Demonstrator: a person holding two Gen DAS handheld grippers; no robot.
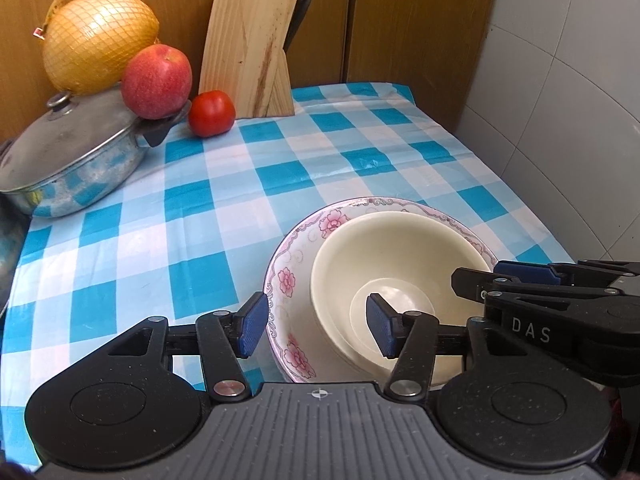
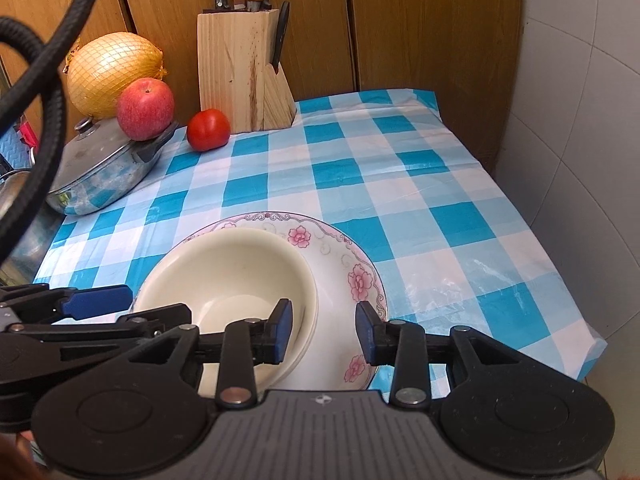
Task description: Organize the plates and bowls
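Note:
A cream bowl (image 1: 400, 248) (image 2: 224, 264) sits nested inside a wider white dish with pink flowers (image 1: 288, 268) (image 2: 348, 260) on the blue checked tablecloth (image 1: 192, 208). My left gripper (image 1: 316, 326) is open and straddles the near left side of the stack: one pad is outside the floral rim, the other hangs inside the cream bowl. My right gripper (image 2: 324, 330) is open too, with one pad in the cream bowl and the other over the floral dish's right rim. No pad presses on either. Each gripper shows at the edge of the other's view.
At the back left stand a lidded metal pot (image 1: 72, 160), a red apple (image 1: 157, 80) on its handle, a netted pomelo (image 1: 100, 40) and a tomato (image 1: 211, 113). A wooden knife block (image 1: 248, 52) stands by the cabinet doors. A tiled wall (image 2: 580, 140) runs along the table's right edge.

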